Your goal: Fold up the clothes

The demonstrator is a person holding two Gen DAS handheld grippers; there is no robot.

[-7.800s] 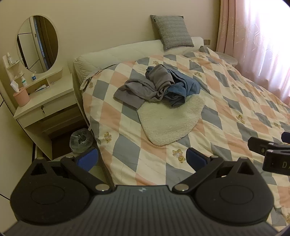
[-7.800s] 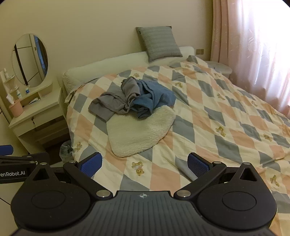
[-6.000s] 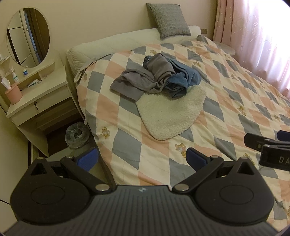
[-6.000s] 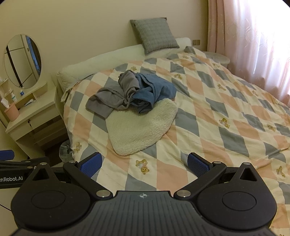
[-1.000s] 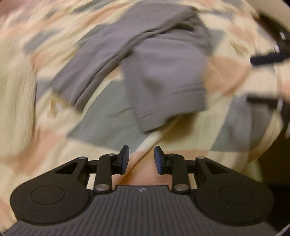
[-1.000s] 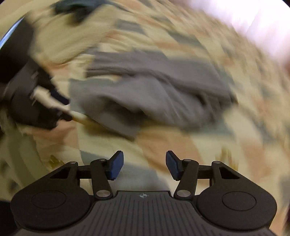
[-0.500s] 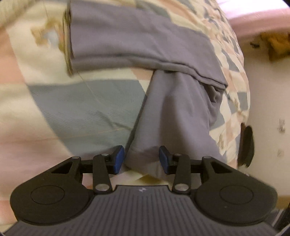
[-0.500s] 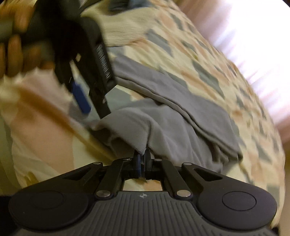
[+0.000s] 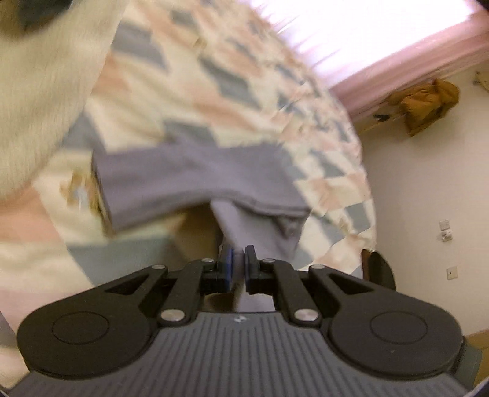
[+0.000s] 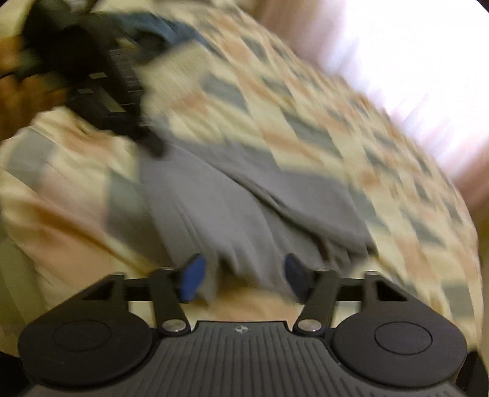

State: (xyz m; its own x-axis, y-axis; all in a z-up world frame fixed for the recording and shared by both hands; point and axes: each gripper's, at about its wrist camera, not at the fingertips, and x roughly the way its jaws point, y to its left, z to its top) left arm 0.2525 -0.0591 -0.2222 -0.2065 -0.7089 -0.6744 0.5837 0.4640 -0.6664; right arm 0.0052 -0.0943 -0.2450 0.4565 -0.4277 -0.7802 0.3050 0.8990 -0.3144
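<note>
A grey garment (image 9: 195,180) lies spread across the checked quilt (image 9: 214,100). In the left wrist view my left gripper (image 9: 237,268) is shut on a hanging fold of that garment (image 9: 235,220), with cloth pinched between the blue pads. The right wrist view is blurred: the grey garment (image 10: 244,207) runs from the middle down to my right gripper (image 10: 243,276), whose fingers stand open on either side of the cloth's near edge. The left gripper (image 10: 101,76) shows there as a dark shape at the upper left, held by a hand.
A cream fleece item (image 9: 39,91) lies at the left on the bed. Blue clothing (image 10: 171,27) sits further back. The bed's edge drops to a wall with a brown coat (image 9: 428,103) hanging and a bright curtained window (image 9: 382,36).
My left gripper has shut on the grey garment's fold. The right gripper, shut on the cloth half a second ago, has opened. Both views swing and blur.
</note>
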